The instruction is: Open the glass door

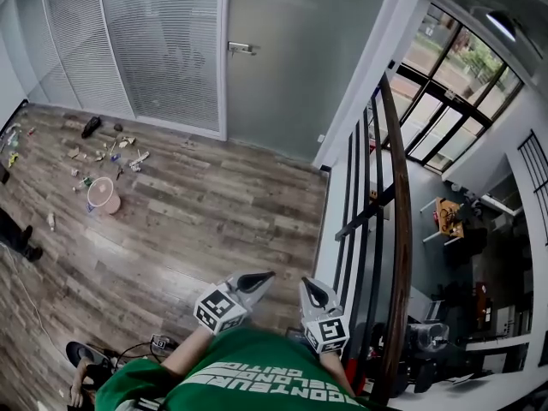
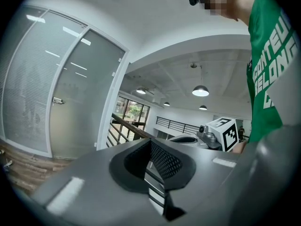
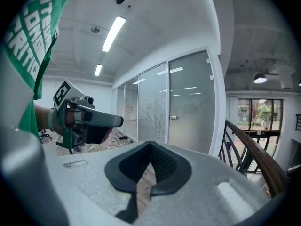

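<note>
Only the head view shows the wooden desk [image 1: 447,217] downstairs. The tall frosted glass door [image 1: 282,67] stands upright, its steel lever handle [image 1: 242,49] horizontal. The grey left gripper [image 1: 257,281] and the grey right gripper [image 1: 313,291] have their jaws together, empty.

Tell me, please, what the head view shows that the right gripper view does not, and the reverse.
Only the head view: the lower storey beyond the railing, with a table, and a round pale object among the floor clutter.

Only the right gripper view: a ceiling strip light, and the right gripper seen along its jaws, which are together with nothing between them.

Both: the glass door, shut, its handle, the wooden handrail and the left gripper, well short of the door.
</note>
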Demonstrator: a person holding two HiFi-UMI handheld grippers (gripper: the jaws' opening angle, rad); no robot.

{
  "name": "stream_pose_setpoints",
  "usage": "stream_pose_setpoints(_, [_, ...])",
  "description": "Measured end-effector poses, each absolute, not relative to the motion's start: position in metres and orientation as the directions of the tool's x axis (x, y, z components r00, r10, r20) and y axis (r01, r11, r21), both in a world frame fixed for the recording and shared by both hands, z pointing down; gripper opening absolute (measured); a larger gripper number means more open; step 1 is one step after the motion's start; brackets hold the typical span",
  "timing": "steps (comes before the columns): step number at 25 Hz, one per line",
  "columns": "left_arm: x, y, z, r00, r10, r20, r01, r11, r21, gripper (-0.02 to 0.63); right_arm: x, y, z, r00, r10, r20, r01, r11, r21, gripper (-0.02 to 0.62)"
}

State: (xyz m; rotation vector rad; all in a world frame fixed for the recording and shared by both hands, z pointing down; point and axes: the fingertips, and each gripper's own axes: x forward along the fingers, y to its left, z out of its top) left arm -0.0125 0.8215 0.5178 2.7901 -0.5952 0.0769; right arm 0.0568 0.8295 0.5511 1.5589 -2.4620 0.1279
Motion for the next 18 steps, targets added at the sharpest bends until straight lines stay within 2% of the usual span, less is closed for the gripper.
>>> stream_pose_setpoints(18, [-0.038, 0.769, 0.520, 0.903, -0.408, 0.135, -0.430, -0.863, 0.265, 0.016, 0.036, 0.776, 0.555, -0.417, -0.874, 0.249, -0.897, 0.439, 0.041, -0.007])
